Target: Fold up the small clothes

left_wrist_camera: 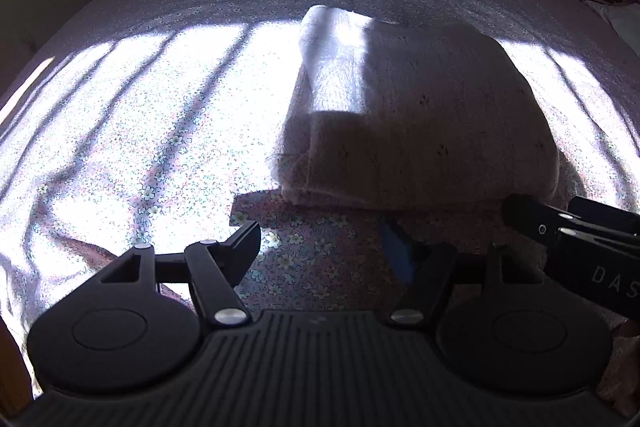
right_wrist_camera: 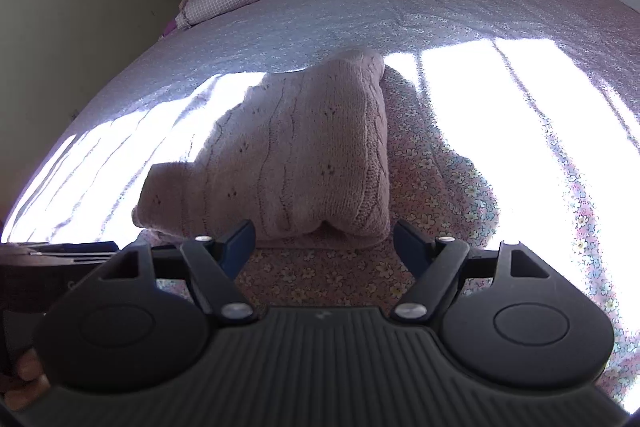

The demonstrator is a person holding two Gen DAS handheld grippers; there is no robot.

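Pink knitted garment [right_wrist_camera: 296, 151] lies folded on the floral bedsheet [right_wrist_camera: 400, 23].

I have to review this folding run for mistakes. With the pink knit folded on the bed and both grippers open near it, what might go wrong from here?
1. The folded pink knit sweater bulges and one corner sticks out at its left, so it may spring open.
2. Left gripper and right gripper sit close together; they might collide.
3. Harsh sun stripes on the floral bedsheet wash out the sweater's edges, so a grab may miss.
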